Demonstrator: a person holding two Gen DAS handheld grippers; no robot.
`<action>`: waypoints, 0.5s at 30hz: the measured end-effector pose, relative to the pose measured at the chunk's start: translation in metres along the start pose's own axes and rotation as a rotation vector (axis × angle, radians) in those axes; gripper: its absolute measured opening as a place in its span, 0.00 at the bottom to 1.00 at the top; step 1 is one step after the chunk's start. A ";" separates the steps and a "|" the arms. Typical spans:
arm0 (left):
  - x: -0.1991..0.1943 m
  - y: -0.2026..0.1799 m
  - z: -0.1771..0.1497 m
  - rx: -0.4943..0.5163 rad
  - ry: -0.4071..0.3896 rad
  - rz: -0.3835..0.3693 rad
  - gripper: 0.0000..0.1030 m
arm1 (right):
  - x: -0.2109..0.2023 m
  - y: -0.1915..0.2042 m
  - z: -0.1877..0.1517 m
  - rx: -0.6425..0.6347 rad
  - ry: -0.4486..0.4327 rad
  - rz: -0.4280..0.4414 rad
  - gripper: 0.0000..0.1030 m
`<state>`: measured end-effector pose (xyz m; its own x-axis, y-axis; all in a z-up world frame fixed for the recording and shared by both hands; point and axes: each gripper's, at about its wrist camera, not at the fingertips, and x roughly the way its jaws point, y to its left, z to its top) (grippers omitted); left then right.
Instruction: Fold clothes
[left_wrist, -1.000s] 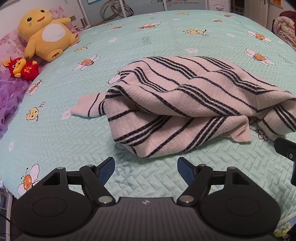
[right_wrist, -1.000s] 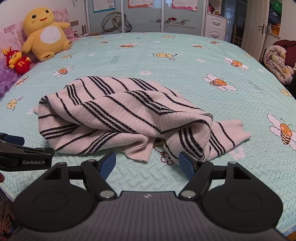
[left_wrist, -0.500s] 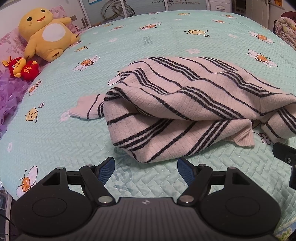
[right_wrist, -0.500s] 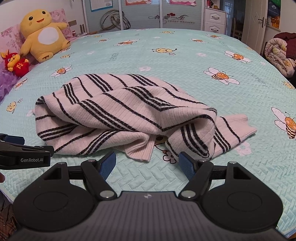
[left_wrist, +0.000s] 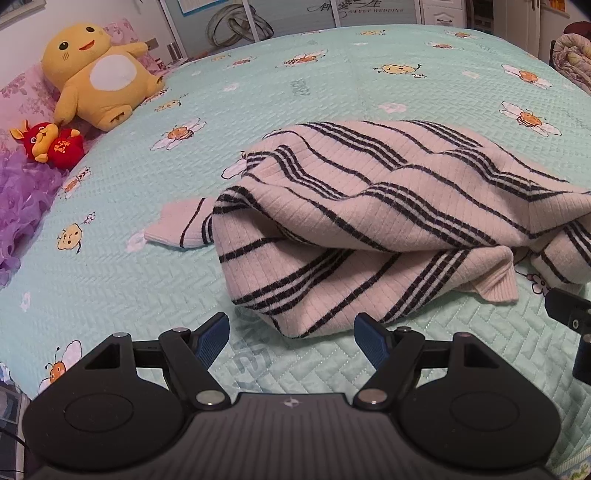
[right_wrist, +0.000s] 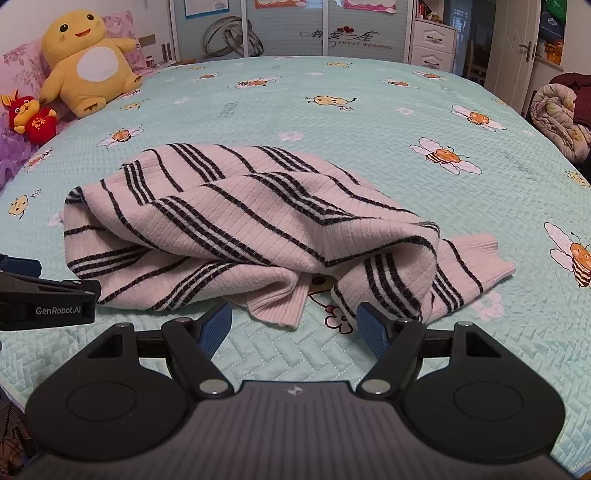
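Near the front edge of the bed (left_wrist: 110, 266), a rumpled striped sweater (left_wrist: 369, 221) lies in a heap. Both the left tongs (left_wrist: 291, 338) and the right tongs (right_wrist: 293, 325) hover just short of it, spread wide, gripping nothing.

Sweater (left_wrist: 388, 206) cut by left view's right edge, underside folds hidden; right gripper (left_wrist: 569, 317) mostly out of frame; wardrobe lettering (right_wrist: 345, 37) unreadable.
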<state>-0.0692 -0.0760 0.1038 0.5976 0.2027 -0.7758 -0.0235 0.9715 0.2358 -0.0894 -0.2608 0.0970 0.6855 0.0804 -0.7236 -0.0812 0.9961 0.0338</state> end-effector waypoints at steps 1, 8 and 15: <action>0.000 0.000 0.000 0.001 -0.001 0.001 0.75 | 0.001 0.000 0.000 -0.002 0.000 -0.001 0.72; 0.008 0.000 -0.002 0.006 0.014 0.003 0.75 | 0.006 0.002 0.002 -0.012 0.006 -0.011 0.72; 0.016 0.000 -0.005 0.006 0.033 0.008 0.75 | 0.012 0.002 0.002 -0.015 0.013 -0.032 0.72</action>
<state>-0.0633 -0.0719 0.0885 0.5710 0.2147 -0.7924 -0.0233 0.9690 0.2458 -0.0799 -0.2575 0.0902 0.6785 0.0483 -0.7330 -0.0706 0.9975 0.0003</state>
